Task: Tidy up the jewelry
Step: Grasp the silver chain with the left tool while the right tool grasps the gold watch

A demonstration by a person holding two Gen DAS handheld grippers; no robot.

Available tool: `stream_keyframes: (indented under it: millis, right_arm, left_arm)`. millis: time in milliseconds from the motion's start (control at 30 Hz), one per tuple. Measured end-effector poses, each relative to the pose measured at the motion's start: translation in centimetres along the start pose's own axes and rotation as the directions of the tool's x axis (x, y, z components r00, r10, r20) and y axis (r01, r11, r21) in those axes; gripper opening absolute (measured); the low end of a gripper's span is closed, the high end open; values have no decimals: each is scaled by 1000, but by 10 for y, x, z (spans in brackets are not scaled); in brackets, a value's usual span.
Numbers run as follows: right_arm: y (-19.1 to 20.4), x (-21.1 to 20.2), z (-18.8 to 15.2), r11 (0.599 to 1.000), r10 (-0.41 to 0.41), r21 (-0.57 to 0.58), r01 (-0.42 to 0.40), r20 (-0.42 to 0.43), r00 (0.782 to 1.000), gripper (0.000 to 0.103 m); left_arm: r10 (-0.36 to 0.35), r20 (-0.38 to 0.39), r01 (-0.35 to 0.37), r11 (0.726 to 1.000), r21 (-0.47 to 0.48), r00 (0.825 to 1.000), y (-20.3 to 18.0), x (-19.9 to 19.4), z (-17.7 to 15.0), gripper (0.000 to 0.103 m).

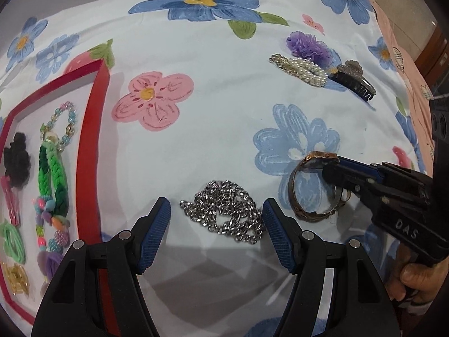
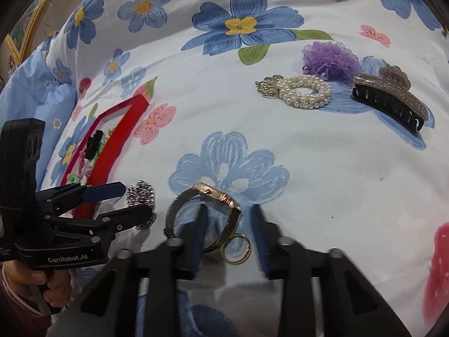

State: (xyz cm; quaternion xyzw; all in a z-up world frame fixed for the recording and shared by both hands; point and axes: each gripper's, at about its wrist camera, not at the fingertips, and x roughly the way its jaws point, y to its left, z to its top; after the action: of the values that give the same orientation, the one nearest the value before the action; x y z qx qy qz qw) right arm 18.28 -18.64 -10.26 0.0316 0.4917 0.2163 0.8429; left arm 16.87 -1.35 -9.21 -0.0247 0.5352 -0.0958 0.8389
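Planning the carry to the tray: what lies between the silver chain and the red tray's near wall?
Only bare flowered sheet separates the silver chain from the red tray, apart from the left gripper's finger; the left wrist view shows it.

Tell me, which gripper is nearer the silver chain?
Left. The left gripper straddles the silver chain, fingers open either side. The right gripper sits beside it, around the watch.

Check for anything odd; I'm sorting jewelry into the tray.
Only the watch stands out: it sits on edge, with a gold ring lying against its band. Chain, pearls and clip lie normally.
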Motion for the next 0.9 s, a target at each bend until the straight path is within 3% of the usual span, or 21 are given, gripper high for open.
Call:
stream_keyframes:
  millis: [133, 333, 500, 567, 667, 900]
  right_arm:
    - [-4, 1, 1, 1000, -6, 2, 6, 2, 1000, 10]
    - [-9, -6, 1, 1000, -18, 24, 17, 30, 999, 6]
    - [-12, -14, 1, 999, -12, 44, 9, 53, 999, 6]
    - [-12, -18, 0, 999, -9, 47, 6, 61, 998, 6]
    - [-11, -22, 0, 999, -4, 55, 0, 74, 997, 6]
    - [-3, -36, 0, 999, 13, 49, -18, 106, 994, 6]
  left_arm:
    - [10, 3, -10, 1000, 29, 1000, -4, 2, 0, 65]
    - [15, 12, -15, 999, 51, 1000, -7, 4, 1, 47]
    - [-11, 18, 10, 998, 65, 1000, -13, 3, 1, 17]
    - [-40, 21, 39, 998, 48, 999, -13, 2, 0, 12]
    - [-103, 30, 103, 995, -8, 994, -5, -2, -1, 11]
    - [-125, 95, 129, 991, -36, 988, -1, -30, -11, 11]
